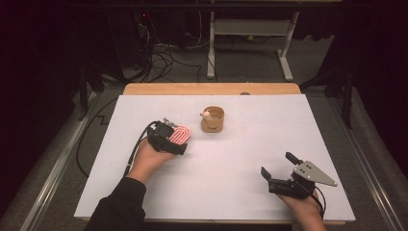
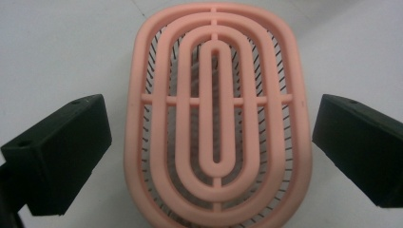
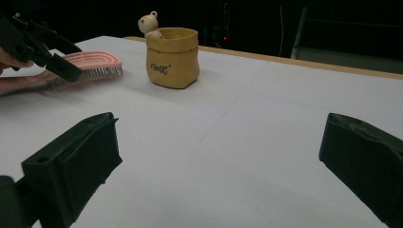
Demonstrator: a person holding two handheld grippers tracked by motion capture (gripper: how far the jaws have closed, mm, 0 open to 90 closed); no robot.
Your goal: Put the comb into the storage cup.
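Pink hairbrush (image 2: 216, 114) is straddled, untouched, by the left gripper (image 2: 209, 152), its fingers (image 2: 62, 152) spread; the right gripper (image 1: 281, 171) is held released over the counter (image 1: 231, 159).

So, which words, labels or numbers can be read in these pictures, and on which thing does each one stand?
Small dark lettering on the front of the yellow sack-shaped pot: too blurred to read for sure.
Pink brush: no text visible on it.
White table surface: no text.
The jaws of the left gripper and right gripper: no labels visible.
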